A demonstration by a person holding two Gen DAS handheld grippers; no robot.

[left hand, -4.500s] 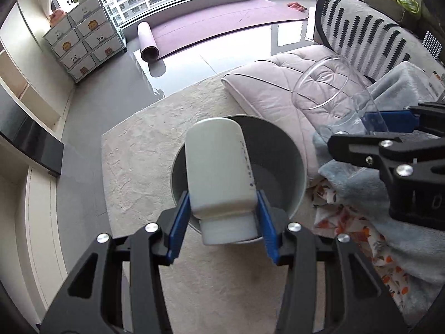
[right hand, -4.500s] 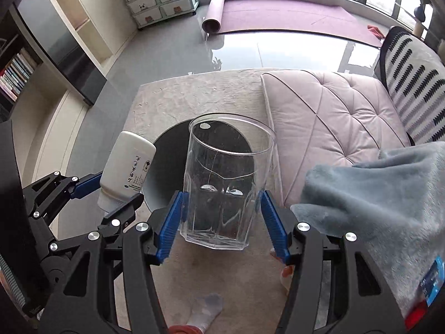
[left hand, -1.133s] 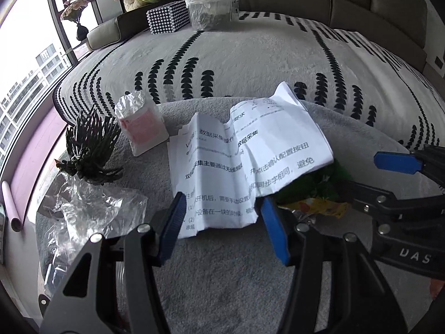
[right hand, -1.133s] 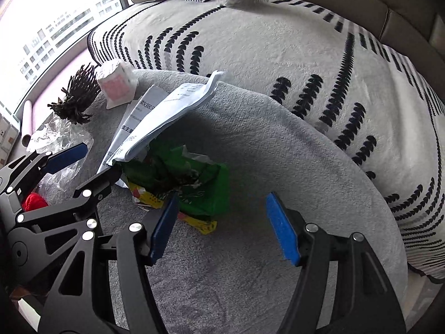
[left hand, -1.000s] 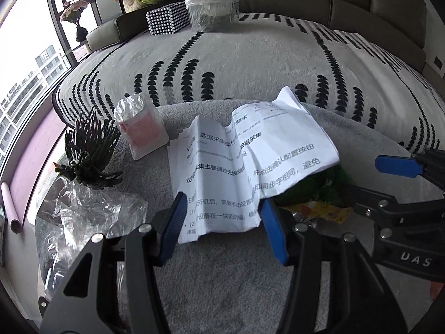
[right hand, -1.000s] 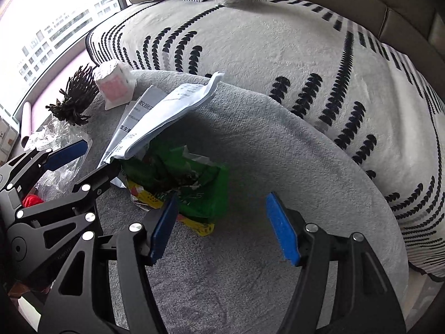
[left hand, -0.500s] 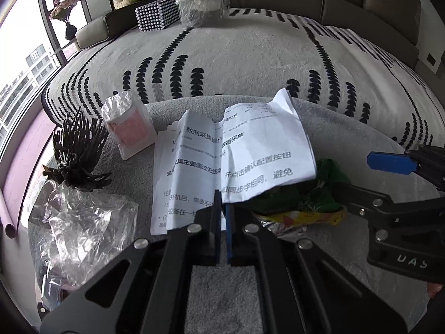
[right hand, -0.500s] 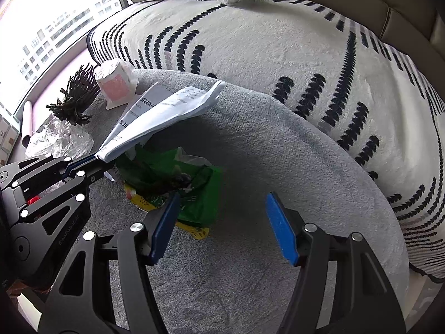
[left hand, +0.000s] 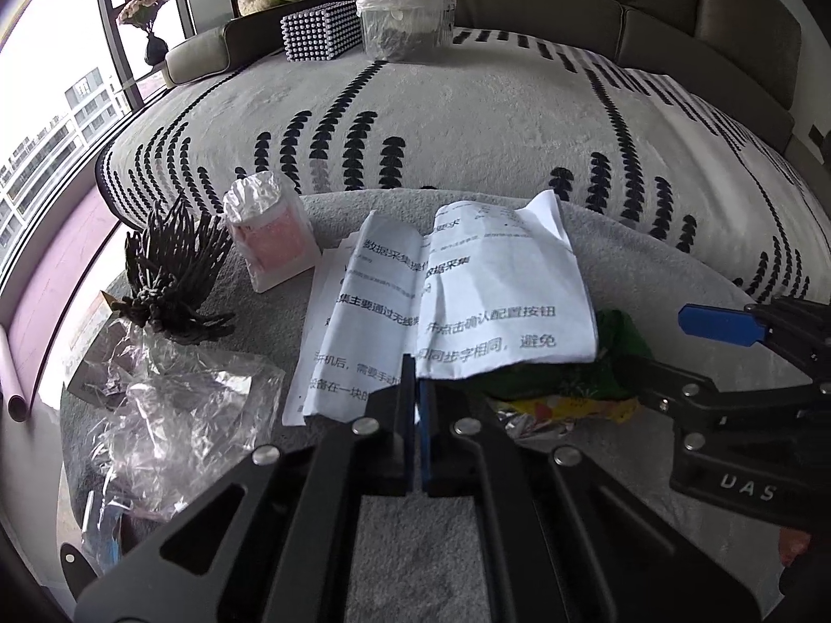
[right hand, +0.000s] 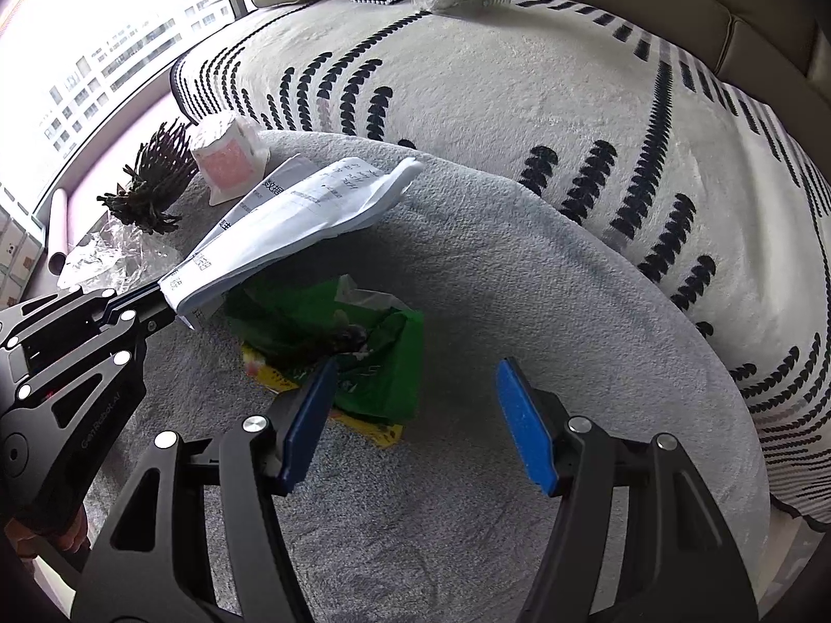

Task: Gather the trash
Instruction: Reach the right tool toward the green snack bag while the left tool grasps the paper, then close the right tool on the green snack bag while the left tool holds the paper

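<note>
left tongs (left hand: 417,394) are clamped tight on the near edge of the creased white printed paper sheet (left hand: 457,306); from the right wrist view the sheet (right hand: 291,218) is seen raised off the grey fleece blanket (right hand: 467,285), its far end drooping. right tongs (right hand: 415,425) are spread wide with nothing gripped, hovering just near of the crumpled green and yellow plastic snack wrapper (right hand: 358,358); the left pad is seen over the wrapper's near edge, contact cannot be told. the wrapper (left hand: 566,379) lies on the blanket, partly under the sheet's right side. crumpled clear plastic film (left hand: 171,400) lies on the blanket at left, near the dark spiky plant-like object (left hand: 171,270). a small white box with pink face and foil-like top (left hand: 270,233) sits just left of the sheet's far part. the blanket rests on a white sofa cover with black leaf pattern (left hand: 467,119). at the far end a clear plastic tub (left hand: 405,21) and a black and white dotted block (left hand: 322,31) are seen side by side.
</note>
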